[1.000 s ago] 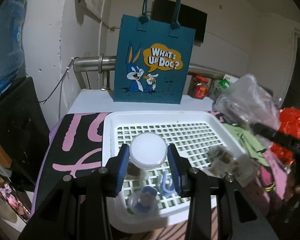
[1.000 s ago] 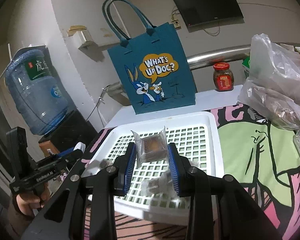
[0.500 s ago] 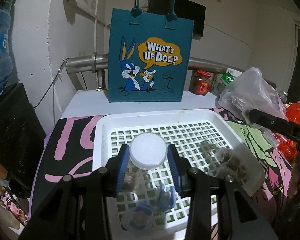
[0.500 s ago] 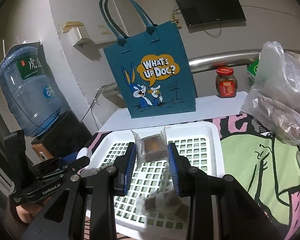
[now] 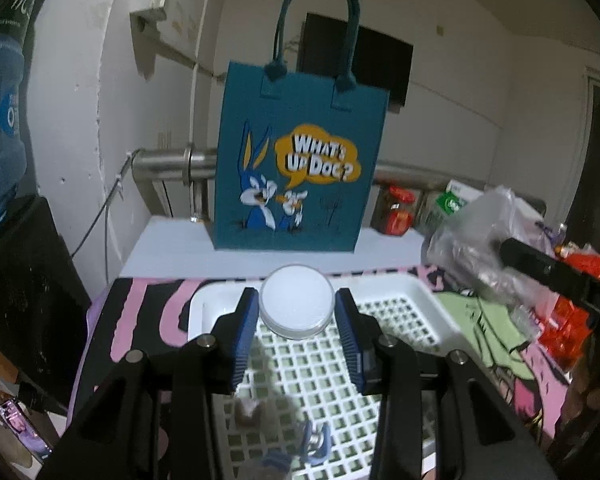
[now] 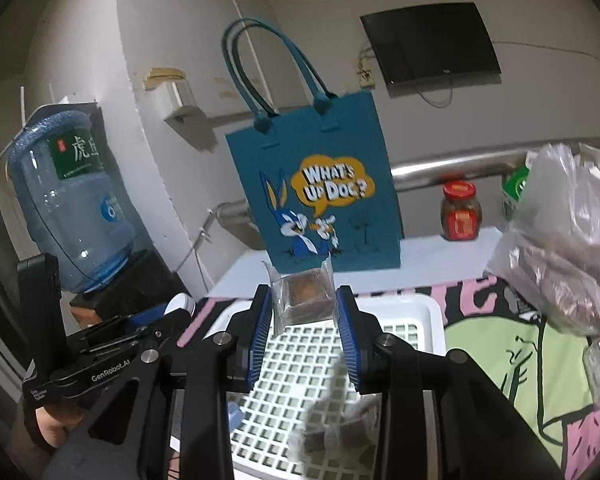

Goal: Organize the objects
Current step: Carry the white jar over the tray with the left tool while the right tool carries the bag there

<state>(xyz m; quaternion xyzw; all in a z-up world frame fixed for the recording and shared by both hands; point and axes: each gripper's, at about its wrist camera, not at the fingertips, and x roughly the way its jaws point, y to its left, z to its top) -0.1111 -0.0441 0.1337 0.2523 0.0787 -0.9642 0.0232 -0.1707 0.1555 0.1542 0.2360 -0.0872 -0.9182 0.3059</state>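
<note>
My left gripper (image 5: pixel 296 312) is shut on a round white-lidded jar (image 5: pixel 297 301) and holds it up over the white slotted tray (image 5: pixel 416 288). My right gripper (image 6: pixel 303 308) is shut on a clear-wrapped brown cake (image 6: pixel 306 294) above the same tray (image 6: pixel 432 312). A teal "What's Up Doc?" tote bag (image 5: pixel 300 160) stands upright behind the tray; it also shows in the right wrist view (image 6: pixel 320 188). Blue clips (image 5: pixel 314 438) and wrapped cakes (image 6: pixel 336 428) lie in the tray. The left gripper also shows in the right wrist view (image 6: pixel 172 312).
A water bottle (image 6: pixel 72 208) stands at the left. A red-lidded jar (image 6: pixel 460 212) sits behind on the white shelf. A clear plastic bag (image 6: pixel 564 240) of snacks lies at the right. A steel pipe (image 5: pixel 172 164) runs along the wall.
Both grippers have risen and moved toward the tote bag with their objects held. The tray has dropped lower in both views.
</note>
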